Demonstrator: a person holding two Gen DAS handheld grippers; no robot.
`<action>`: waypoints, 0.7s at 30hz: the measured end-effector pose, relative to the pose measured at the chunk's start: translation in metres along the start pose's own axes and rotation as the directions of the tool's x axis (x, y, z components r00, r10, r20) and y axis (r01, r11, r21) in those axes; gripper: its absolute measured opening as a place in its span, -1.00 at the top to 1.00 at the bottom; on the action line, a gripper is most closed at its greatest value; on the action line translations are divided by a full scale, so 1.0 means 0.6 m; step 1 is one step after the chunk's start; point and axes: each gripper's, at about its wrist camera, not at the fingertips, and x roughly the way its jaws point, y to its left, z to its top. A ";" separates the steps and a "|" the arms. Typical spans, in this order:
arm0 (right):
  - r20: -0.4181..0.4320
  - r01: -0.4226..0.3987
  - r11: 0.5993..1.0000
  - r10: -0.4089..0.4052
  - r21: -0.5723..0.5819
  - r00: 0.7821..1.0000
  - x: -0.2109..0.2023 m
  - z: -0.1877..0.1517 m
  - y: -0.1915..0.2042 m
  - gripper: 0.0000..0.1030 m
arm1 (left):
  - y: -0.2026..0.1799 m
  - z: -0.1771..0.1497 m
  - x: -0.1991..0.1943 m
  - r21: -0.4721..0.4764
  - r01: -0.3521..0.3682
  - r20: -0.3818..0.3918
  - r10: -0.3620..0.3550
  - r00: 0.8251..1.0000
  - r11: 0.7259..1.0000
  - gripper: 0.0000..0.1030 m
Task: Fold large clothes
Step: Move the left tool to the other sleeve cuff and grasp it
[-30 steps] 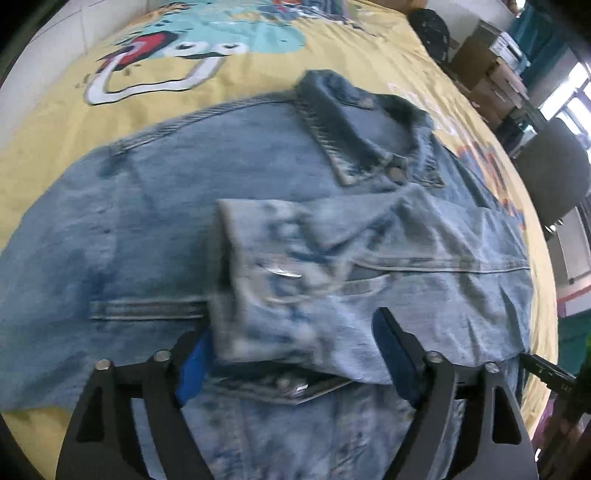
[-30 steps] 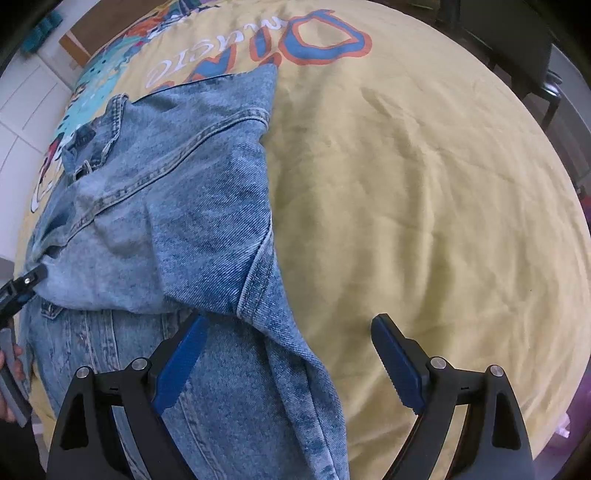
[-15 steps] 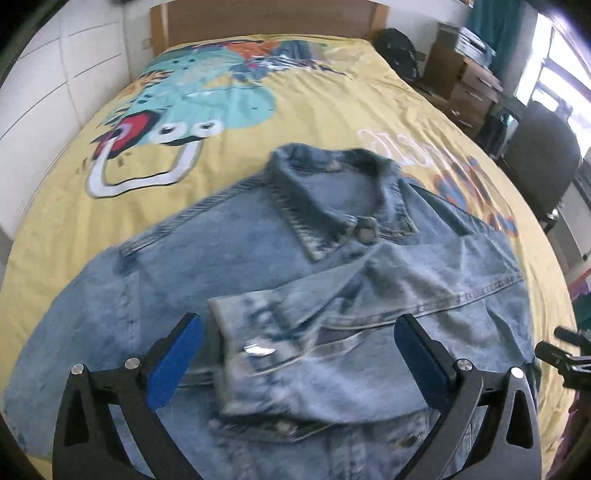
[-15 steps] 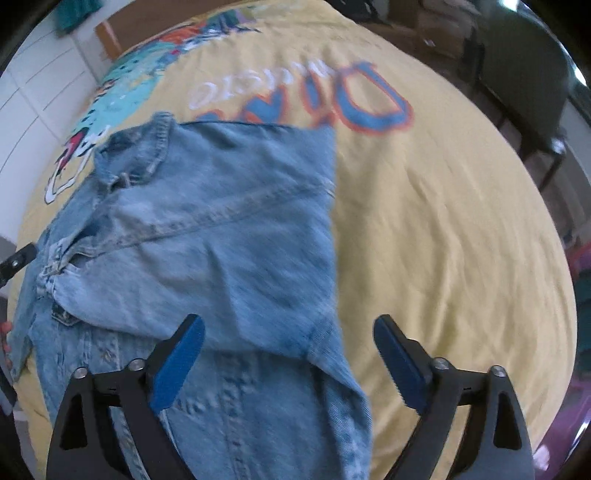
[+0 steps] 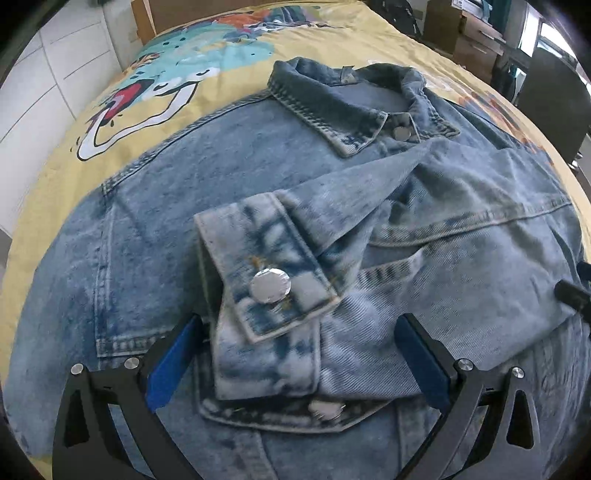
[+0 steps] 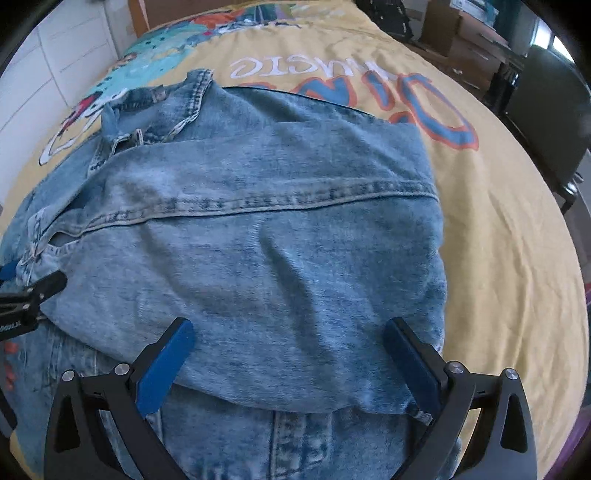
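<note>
A light blue denim jacket (image 5: 229, 177) lies front up on the yellow bedspread (image 5: 62, 177), collar (image 5: 332, 110) toward the headboard. One sleeve is folded across the chest, and its buttoned cuff (image 5: 269, 284) lies between the wide-apart fingers of my left gripper (image 5: 295, 363), which is open and grips nothing. In the right wrist view the folded sleeve panel (image 6: 277, 240) covers the jacket's right side. My right gripper (image 6: 288, 365) hangs open just above its lower edge. Each gripper shows at the edge of the other's view.
The printed yellow bedspread (image 6: 498, 229) stretches to the right of the jacket. A wooden headboard (image 5: 207, 11) stands at the far end, white panels (image 5: 40, 66) on the left. Cardboard boxes (image 5: 469, 40) and a dark chair (image 6: 550, 110) stand beside the bed on the right.
Both grippers' jaws have spread wider. The left one pulled back, then dropped close over the cuff. The right one moved left from the jacket's edge to above the folded sleeve.
</note>
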 end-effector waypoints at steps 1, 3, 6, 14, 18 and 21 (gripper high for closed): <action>0.001 -0.007 1.000 0.007 0.011 1.000 0.000 -0.001 -0.006 -0.99 | 0.003 -0.001 -0.001 -0.005 0.005 0.001 -0.005 1.000 1.000 -0.99; 0.001 -0.014 0.999 0.014 0.029 1.000 -0.001 -0.004 -0.018 -0.99 | 0.010 -0.001 0.000 -0.032 0.015 -0.005 -0.016 1.000 0.999 -0.99; 0.003 -0.019 1.000 0.019 0.018 1.000 -0.004 -0.007 -0.021 -0.99 | 0.011 0.003 -0.001 -0.038 0.012 -0.017 -0.013 1.000 0.999 -0.99; -0.001 -0.036 0.999 0.036 0.009 0.999 -0.062 -0.012 -0.011 -0.99 | 0.082 0.000 -0.088 -0.201 0.000 0.047 0.009 0.999 0.980 -0.98; 0.015 -0.060 0.998 0.060 0.009 0.998 -0.097 -0.021 -0.013 -0.99 | 0.182 -0.040 -0.159 -0.363 -0.012 0.097 0.051 0.994 0.932 -0.98; 0.028 -0.062 0.998 0.061 0.018 0.998 -0.115 -0.027 -0.015 -0.99 | 0.288 -0.105 -0.195 -0.534 -0.052 0.058 0.098 0.994 0.844 -0.98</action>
